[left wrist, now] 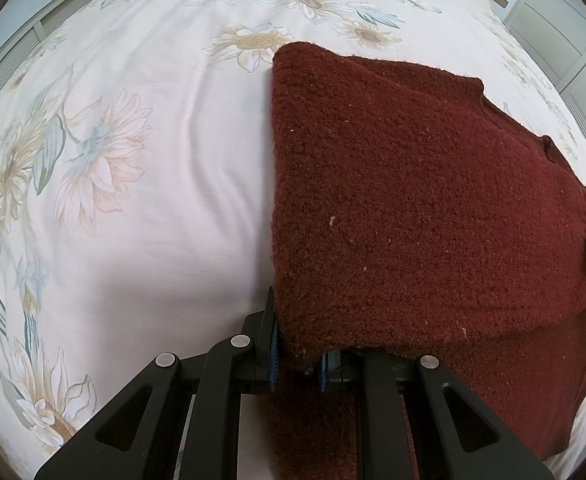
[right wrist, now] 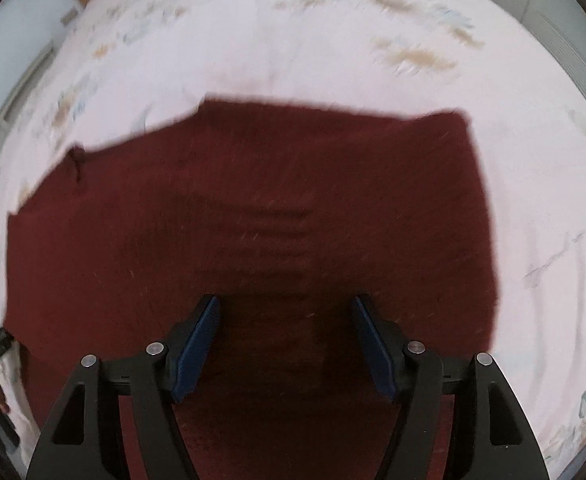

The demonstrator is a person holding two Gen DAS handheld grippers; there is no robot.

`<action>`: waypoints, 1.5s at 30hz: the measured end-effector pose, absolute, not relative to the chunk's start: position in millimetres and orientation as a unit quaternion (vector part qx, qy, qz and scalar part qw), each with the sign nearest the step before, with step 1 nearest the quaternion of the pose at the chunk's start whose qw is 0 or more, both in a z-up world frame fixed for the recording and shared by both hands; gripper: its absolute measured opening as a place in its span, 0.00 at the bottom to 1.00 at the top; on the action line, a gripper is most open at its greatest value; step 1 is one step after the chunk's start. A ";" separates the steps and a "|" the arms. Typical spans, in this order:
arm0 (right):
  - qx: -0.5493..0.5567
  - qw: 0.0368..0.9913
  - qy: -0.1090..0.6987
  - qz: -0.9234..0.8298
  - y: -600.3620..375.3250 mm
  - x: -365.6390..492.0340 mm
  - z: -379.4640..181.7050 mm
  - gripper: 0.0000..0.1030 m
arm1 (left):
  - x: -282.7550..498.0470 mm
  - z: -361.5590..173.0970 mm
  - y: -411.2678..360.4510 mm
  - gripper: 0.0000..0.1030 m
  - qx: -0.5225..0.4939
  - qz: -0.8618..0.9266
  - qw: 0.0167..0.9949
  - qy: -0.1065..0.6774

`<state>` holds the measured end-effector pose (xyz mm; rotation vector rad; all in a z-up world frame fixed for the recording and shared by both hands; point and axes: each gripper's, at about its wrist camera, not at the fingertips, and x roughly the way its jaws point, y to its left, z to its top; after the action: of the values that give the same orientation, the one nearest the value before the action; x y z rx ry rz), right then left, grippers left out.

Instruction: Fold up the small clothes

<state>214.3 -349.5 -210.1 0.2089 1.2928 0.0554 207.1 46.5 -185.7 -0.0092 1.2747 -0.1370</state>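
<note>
One dark red knitted sweater (left wrist: 433, 208), folded over on itself, lay on a bed sheet (left wrist: 133, 160) printed with pale flowers, its far corner reaching toward the middle of the bed. The left gripper (left wrist: 297, 360) was closed tight on the sweater's near left corner, the wool bunched between its blue pads (left wrist: 273, 356). The right gripper (right wrist: 285, 344) hung over the sweater's near edge with its jaws standing wide apart and nothing pressed between them; that view was blurred. White cabinet doors (left wrist: 553, 28) stood past the bed.
</note>
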 end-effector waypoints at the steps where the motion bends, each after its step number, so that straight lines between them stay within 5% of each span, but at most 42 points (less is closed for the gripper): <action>1: 0.091 0.794 0.600 0.026 -344.5 211.8 -211.9 0.68 | 206.9 -185.7 46.2 0.12 -0.003 -0.064 0.802 0.594; 3: 0.073 0.797 0.599 0.032 -334.4 205.3 -211.8 0.63 | 205.9 -185.5 44.3 0.12 0.002 -0.064 0.803 0.593; 5: 0.050 0.799 0.597 0.045 -326.5 201.2 -208.3 0.33 | 205.0 -185.8 41.6 0.12 0.008 -0.065 0.804 0.592; 7: 0.060 0.801 0.591 0.075 -323.9 198.8 -202.3 0.14 | 204.8 -185.7 39.5 0.12 0.012 -0.064 0.804 0.591; 14: 0.021 0.856 0.515 0.045 -320.7 188.3 -170.8 0.13 | 202.7 -186.6 36.1 0.13 0.010 -0.060 0.806 0.588; 19: 0.006 0.844 0.535 0.039 -318.2 189.0 -192.3 0.13 | 201.7 -189.4 31.9 0.13 0.016 -0.058 0.807 0.588; 22: 0.033 0.838 0.543 0.034 -325.5 188.9 -204.8 0.20 | 198.9 -190.1 26.7 0.15 0.024 -0.054 0.812 0.581; 25: 0.049 0.842 0.538 0.011 -336.5 186.4 -201.8 0.50 | 195.7 -187.3 24.1 0.23 0.039 -0.052 0.813 0.578; 28: 0.057 0.842 0.537 -0.006 -351.4 180.1 -195.9 0.58 | 192.6 -180.1 25.0 0.41 0.044 -0.044 0.810 0.583; 30: 0.061 0.846 0.529 -0.010 -358.4 173.2 -188.0 0.69 | 188.1 -170.7 26.8 0.74 0.048 -0.030 0.812 0.581; 33: 0.059 0.857 0.512 -0.009 -360.9 161.7 -173.9 0.78 | 175.0 -153.2 22.6 0.92 0.062 -0.028 0.827 0.557; 40: 0.020 0.872 0.490 0.008 -333.3 144.8 -151.4 1.00 | 166.4 -109.2 -19.7 0.99 0.072 -0.065 0.851 0.517; 45: -0.013 0.873 0.487 0.019 -302.9 145.0 -153.2 1.00 | 182.0 -112.2 -76.0 0.99 0.089 -0.096 0.856 0.500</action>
<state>145.0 -302.9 -153.2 -0.0270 1.0176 0.0394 182.0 -76.0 -112.2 0.1874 1.0515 -0.2014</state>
